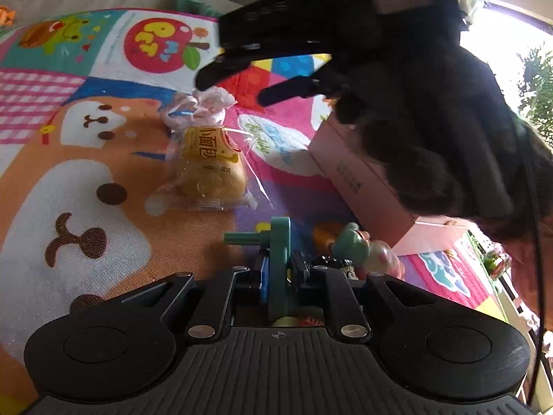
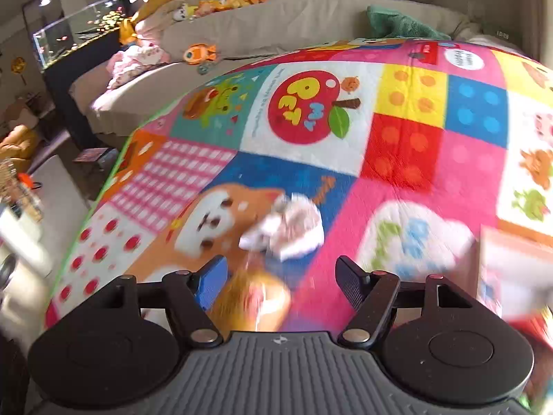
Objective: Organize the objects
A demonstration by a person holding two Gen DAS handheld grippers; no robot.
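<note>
My left gripper is shut on a teal plastic toy piece with a peg sticking out to the left, held above the colourful play mat. A wrapped bread bun lies on the mat ahead, with a pink and white crumpled cloth just beyond it. My right gripper hangs open and empty above the cloth. In the right wrist view the right gripper is open over the blurred bun, with the cloth ahead. A pink box stands at right.
A small figurine with a teal hat and an orange item lie by the pink box. A grey sofa with plush toys and a green towel borders the mat's far edge. A fish tank stands far left.
</note>
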